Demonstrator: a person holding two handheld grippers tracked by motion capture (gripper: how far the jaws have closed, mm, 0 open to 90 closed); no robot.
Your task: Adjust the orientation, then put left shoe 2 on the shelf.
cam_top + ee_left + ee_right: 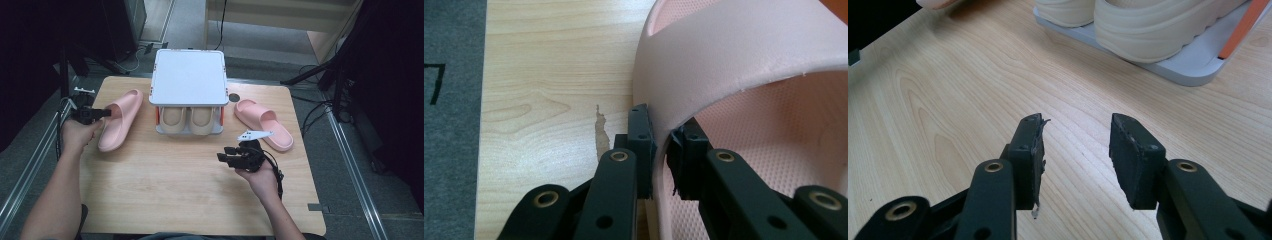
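Between the pads of the left gripper (659,150): pink slipper (119,119), pinched shut at its strap edge, likely light, soft and bendy, best held by that strap; right gripper (1075,155) agape, empty, well apart from it.

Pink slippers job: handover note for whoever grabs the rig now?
Left gripper: shut on the strap edge of the left pink slipper, which lies on the table.
Right gripper: open, holding nothing, over bare wood in front of the rack.
Right pink slipper: on the table right of the rack, untouched.
Beige pair: on the rack's lower shelf.
Likely left: place both pink slippers, probably on the rack.
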